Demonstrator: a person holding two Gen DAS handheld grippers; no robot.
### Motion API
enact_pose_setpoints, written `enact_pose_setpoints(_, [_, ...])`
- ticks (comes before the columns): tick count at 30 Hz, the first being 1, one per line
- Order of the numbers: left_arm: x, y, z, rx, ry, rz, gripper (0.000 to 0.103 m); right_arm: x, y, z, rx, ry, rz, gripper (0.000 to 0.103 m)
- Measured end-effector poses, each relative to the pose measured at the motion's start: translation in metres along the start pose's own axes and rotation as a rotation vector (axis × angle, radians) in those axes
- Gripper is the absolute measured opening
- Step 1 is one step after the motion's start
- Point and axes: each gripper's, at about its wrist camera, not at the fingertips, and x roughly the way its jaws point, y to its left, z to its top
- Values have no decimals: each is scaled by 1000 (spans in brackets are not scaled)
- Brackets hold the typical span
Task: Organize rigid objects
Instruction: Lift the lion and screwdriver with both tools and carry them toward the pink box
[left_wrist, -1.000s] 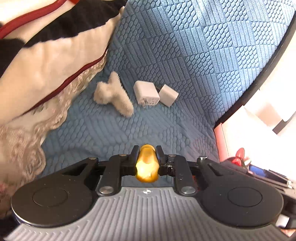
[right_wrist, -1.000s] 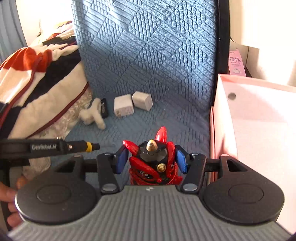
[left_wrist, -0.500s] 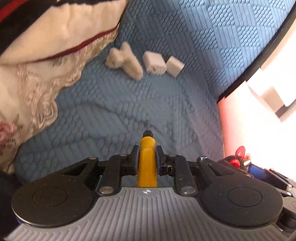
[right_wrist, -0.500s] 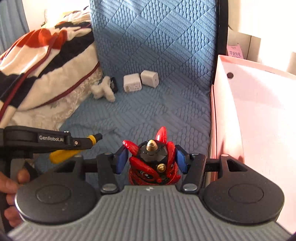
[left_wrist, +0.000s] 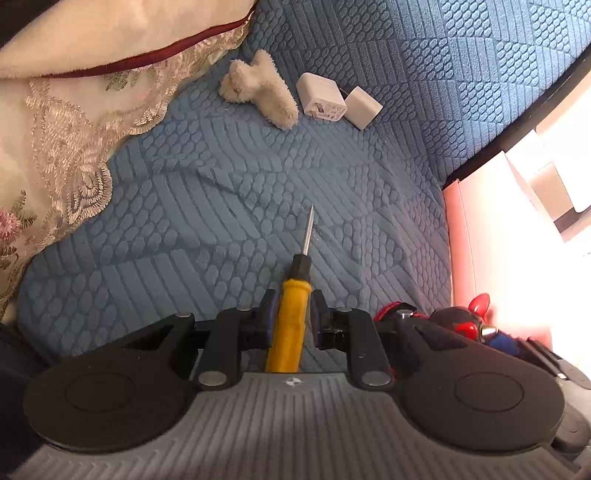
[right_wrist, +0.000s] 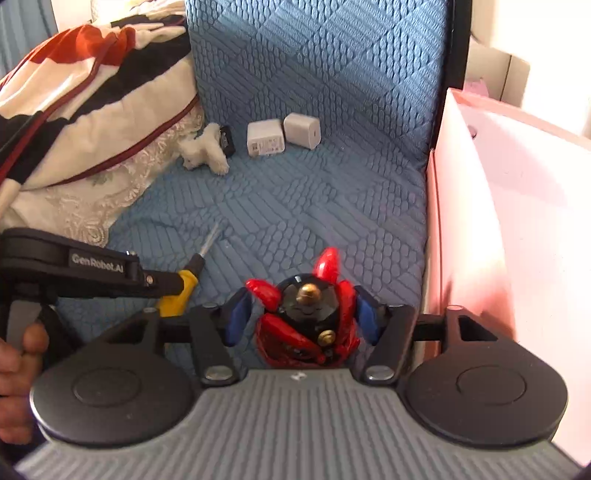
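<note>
My left gripper is shut on a yellow-handled screwdriver, its metal tip pointing forward over the blue quilted seat. The screwdriver also shows in the right wrist view, at the left. My right gripper is shut on a red and black toy figure, held above the seat next to the pink box. The toy also shows in the left wrist view. Two white chargers and a fluffy cream hair clip lie at the back of the seat.
A folded blanket with lace edging fills the left side of the seat. A small black object lies behind the hair clip. The pink box wall borders the seat on the right. The person's hand holds the left gripper.
Both grippers have pulled back from the chargers. The screwdriver has tilted forward in the left gripper, so its shaft and tip now show. The toy stays held in the right gripper.
</note>
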Motion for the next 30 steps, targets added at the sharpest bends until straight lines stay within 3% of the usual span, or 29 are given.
enact_pose_setpoints(7, [2,-2,1,-1,14,-7,22,18,-3,-4,25,76,-10,62])
enact_pose_setpoints(12, [4,-2,2,6,13,-5,26,11,-5,-3,18,30,-17,61])
enact_pose_setpoints(17, [6,-4,1,24,15,7,39,8,-5,-2,8,8,-17,61])
enact_pose_setpoints(25, [8,-6,2,47,-5,-4,41,5,-7,-1,18,-8,-16,62])
enact_pose_setpoints(30, [15,-14,-1,101,-6,41,41,6,-9,-1,22,-6,-18,62])
